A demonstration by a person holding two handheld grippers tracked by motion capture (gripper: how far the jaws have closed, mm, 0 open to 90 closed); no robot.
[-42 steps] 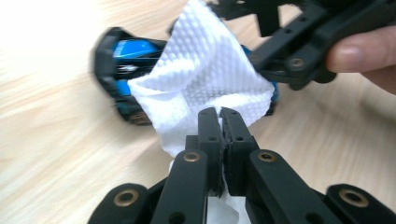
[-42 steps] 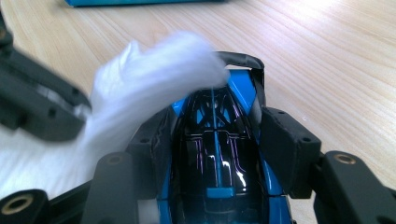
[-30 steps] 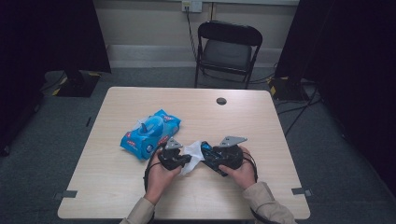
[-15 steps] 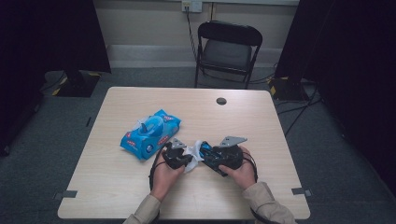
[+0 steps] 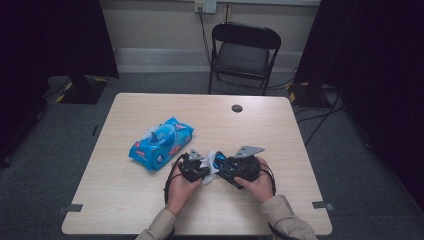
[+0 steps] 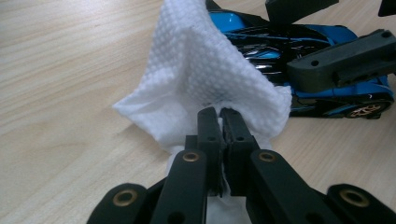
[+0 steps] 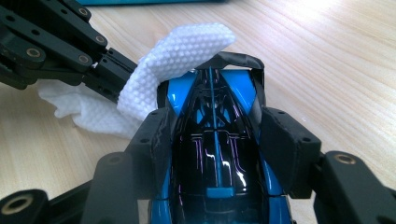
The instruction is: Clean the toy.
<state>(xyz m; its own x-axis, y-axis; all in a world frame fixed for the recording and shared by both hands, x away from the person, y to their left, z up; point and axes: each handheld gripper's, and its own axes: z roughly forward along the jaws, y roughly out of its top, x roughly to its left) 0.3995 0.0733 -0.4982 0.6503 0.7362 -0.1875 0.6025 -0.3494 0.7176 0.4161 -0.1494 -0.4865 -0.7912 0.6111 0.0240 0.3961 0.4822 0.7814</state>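
White wipe [image 6: 196, 70] – pinched in left hand-held gripper [image 6: 220, 116], draped on car nose | blue-black toy car [image 7: 215, 154] – clamped by right hand-held gripper [image 7: 215, 144] | above worktop [image 5: 280, 130]

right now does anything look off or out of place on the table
Nothing stands out. The right gripper clamps the blue toy car, the left gripper pinches a crumpled white wipe against it, and the wipe pack lies flat nearby.
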